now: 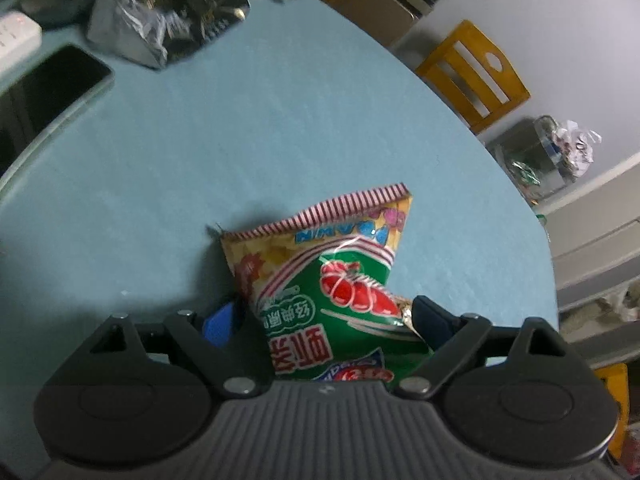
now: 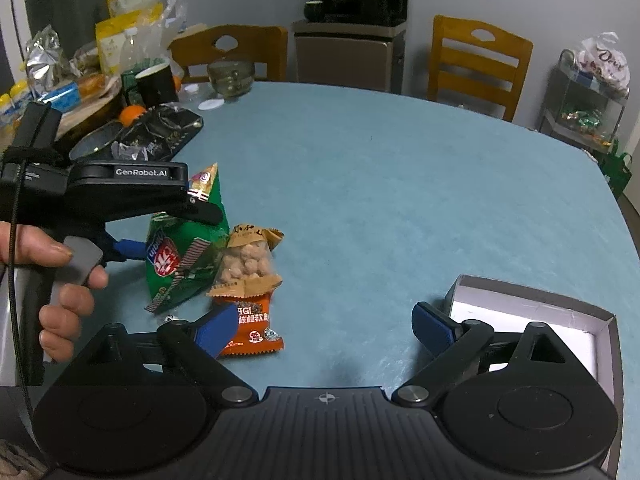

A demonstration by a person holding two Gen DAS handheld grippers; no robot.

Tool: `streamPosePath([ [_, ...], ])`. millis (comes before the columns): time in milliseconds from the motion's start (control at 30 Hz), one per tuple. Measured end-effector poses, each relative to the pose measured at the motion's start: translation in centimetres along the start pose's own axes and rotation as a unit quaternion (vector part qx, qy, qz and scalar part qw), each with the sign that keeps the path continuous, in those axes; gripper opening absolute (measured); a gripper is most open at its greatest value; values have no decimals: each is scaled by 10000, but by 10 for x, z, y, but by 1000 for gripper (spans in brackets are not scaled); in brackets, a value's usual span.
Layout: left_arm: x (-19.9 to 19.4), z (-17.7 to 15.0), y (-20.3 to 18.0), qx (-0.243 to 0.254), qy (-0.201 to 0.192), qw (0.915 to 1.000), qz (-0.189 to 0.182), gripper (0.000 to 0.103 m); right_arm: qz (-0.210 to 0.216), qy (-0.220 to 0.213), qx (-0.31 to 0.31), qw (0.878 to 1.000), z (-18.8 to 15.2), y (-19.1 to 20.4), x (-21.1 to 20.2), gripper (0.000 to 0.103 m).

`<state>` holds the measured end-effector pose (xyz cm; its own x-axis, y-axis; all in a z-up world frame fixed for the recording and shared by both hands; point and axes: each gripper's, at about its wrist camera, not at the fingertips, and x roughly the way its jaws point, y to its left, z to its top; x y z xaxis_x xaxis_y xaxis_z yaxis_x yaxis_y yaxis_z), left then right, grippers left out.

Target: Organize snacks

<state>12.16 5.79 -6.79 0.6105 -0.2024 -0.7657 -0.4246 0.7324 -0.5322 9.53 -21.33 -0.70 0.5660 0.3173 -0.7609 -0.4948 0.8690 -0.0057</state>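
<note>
Green snack bag (image 1: 332,296) between left tool (image 1: 326,316) fingers.

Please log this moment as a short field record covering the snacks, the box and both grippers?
surface: round table with blue cloth
left gripper: fingers wide apart, either side of the green shrimp-chip bag; contact unclear
right gripper: open, empty, above the cloth
other snacks: clear nut pack, orange packet, beside the green bag
box: open, white inside, near right
snacks in box: none visible
</note>
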Motion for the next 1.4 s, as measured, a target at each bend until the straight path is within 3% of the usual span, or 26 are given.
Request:
streamPosePath([
  [133,6,4,7,-32,80,9997,-232,69,-4,35,19,10000,2,0,3,94],
  [367,6,11,13,26,169,9987,-479,59,73,91,-8,9999,5,4,13,94],
  [600,-5,15,23,100,101,9979,-634,58,200,149,-119,9996,11,12,24,94],
  [1067,-38,11,48,-30,-4,9988,-489,58,397,188,-212,9988,16,28,33,96],
  [1400,-48,6,47,238,-11,9987,-461,58,433,140,-269,9986,19,39,34,96],
])
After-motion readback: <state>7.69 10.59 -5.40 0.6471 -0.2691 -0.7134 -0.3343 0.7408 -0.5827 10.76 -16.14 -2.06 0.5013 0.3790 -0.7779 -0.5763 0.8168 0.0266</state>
